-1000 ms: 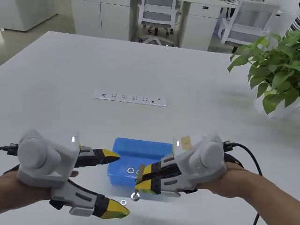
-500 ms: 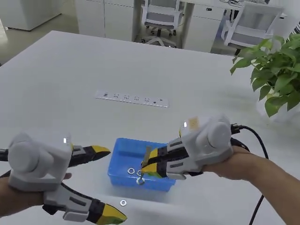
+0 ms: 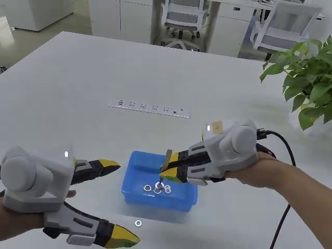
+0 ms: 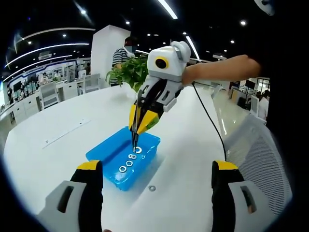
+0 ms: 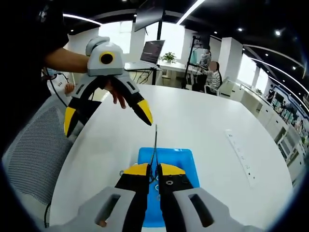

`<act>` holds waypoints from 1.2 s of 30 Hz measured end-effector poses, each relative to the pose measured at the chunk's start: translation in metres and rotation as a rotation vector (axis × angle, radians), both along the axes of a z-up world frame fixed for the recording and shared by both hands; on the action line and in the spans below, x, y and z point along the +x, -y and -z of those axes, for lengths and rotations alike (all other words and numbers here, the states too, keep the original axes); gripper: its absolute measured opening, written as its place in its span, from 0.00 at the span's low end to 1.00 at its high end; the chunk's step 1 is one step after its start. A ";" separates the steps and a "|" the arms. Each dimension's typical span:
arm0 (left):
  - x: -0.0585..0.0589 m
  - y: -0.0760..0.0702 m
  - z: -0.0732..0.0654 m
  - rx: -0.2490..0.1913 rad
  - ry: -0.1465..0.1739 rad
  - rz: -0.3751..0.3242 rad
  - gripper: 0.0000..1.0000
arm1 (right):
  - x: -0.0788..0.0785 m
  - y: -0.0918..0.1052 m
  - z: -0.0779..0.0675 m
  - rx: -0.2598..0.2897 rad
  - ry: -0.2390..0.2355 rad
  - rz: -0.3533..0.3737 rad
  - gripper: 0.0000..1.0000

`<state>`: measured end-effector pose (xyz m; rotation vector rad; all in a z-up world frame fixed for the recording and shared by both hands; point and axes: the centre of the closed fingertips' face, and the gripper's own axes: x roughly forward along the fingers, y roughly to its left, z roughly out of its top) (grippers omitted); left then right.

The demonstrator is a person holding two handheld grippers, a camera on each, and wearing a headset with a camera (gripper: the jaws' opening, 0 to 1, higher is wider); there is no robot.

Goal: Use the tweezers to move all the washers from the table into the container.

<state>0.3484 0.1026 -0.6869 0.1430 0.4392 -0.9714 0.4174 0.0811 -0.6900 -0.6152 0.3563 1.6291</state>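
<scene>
Starting nearest: one washer [image 3: 138, 223] lies loose on the table [image 3: 78, 78], just in front of the blue container [image 3: 136, 162], near the lower jaw of the left gripper [image 3: 123, 202]. Left gripper's jaws are spread wide with nothing between them. It hangs off the container's left end, likely parked clear, since the tweezers do the picking.

Inside the container, a small cluster of washers [image 3: 157, 190] sits on the floor near the front wall.

The right gripper [image 3: 172, 167] hovers over the container, jaws clamped tight on the tweezers [image 3: 161, 180]. These slant down so the tips meet the cluster. The grip sits partway up the tweezers, probably so the squeeze closes the tips. Whether a washer is pinched at the tips or already let go is too small to tell.

Judgement: this is the drop-off step, and the loose washer in front looks like the next pick.

Farther back: power strip [image 3: 149, 109] mid-table, plant [image 3: 306, 88] at right, office chairs [image 3: 181, 15] beyond the far edge.
</scene>
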 end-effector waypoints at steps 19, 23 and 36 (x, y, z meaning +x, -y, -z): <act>0.005 0.006 -0.004 0.005 0.001 0.000 0.99 | 0.024 -0.015 0.026 -0.014 0.009 0.010 0.08; 0.008 0.009 -0.005 0.006 0.001 0.003 0.99 | 0.029 -0.015 0.034 -0.022 0.003 0.016 0.08; 0.029 0.008 -0.006 0.021 0.005 0.008 0.91 | 0.033 -0.018 0.048 -0.038 -0.005 0.009 0.08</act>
